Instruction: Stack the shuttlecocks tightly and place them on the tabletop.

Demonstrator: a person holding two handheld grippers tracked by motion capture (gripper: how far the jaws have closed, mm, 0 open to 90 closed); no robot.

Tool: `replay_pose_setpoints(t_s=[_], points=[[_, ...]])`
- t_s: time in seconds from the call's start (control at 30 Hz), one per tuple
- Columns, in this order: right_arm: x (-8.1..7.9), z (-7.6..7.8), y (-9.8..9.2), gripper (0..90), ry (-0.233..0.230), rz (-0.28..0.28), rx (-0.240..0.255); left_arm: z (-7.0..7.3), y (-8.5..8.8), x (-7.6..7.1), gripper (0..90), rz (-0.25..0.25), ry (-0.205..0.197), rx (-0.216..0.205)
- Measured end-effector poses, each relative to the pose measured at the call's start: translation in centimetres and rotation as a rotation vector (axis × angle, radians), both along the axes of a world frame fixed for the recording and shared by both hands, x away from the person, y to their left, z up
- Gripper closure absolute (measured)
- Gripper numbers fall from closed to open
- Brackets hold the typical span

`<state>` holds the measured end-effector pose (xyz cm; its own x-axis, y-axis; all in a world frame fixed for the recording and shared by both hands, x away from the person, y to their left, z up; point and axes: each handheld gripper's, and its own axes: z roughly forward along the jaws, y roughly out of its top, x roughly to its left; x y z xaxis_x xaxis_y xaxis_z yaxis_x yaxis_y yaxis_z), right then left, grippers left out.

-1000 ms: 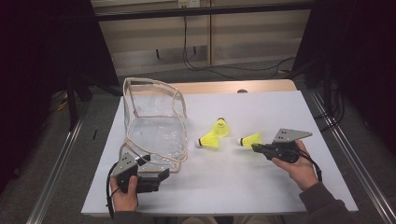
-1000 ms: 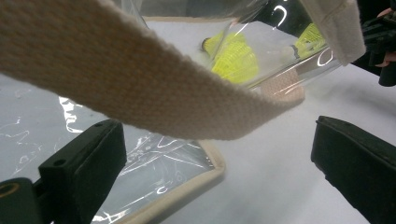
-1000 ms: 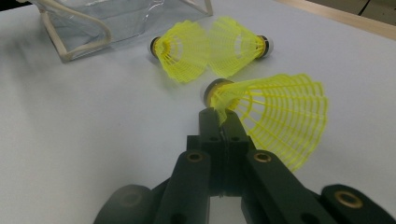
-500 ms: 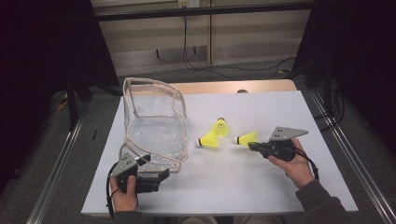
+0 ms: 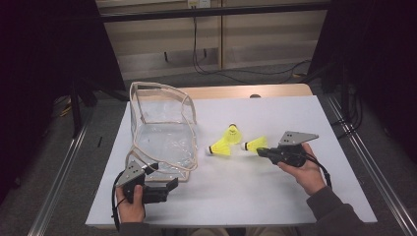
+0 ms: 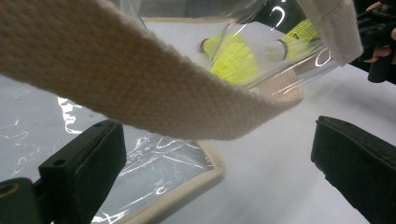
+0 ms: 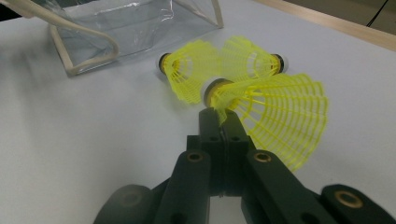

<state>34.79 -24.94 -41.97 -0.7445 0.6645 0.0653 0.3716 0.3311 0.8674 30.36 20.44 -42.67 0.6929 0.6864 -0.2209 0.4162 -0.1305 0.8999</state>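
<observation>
right gripper (image 5: 261, 149) is clamped tight on the skirt edge of a yellow shuttlecock (image 5: 254, 144), near the cork end. in the right gripper view the jaws meet w/ just the thin yellow mesh pinched between them, and the held shuttlecock (image 7: 275, 114) fans out to the right of the jaw tips, cork pointing away toward the others. the right hand (image 5: 304, 169) holds that gripper low over the white tabletop (image 5: 275, 196), on its right-centre part.

two more yellow shuttlecocks lie just past the held one: one (image 5: 220, 147) on its side w/ its cork toward the bag, the other (image 5: 232, 131) behind it, a bit farther back. in the right gripper view those two (image 7: 187, 70) (image 7: 250, 60) lie w/ skirts overlapping, corks facing opposite ways.

a clear plastic bag (image 5: 164, 135) w/ beige webbing trim stands on the left part of the tabletop, mouth open upward, just left of the shuttlecocks.

left gripper (image 5: 169, 188) sits at the near corner of the bag, held by the left hand (image 5: 130, 209) at the near-left edge of the tabletop. its jaws stand wide apart w/ nothing pinched; in the left gripper view a beige strap (image 6: 140, 88) of the bag crosses above the gap, and the bag's bottom corner (image 6: 187, 182) lies between the jaws. can't tell if the jaws touch it.
</observation>
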Motion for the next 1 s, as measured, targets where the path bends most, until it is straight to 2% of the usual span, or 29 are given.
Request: replay_pose_setpoints(t_s=[0.33, 1.0], points=[[0.4, -0.3, 0.5, 90.0, 0.009, 0.001, 0.011, 0.0, 0.0, 0.0, 3.4, -0.003, 0.002, -0.001], [1.6, -0.3, 2.8, 90.0, -0.001, 0.02, -0.007, 0.0, -0.1, 0.0, 3.4, -0.01, 0.001, -0.001]])
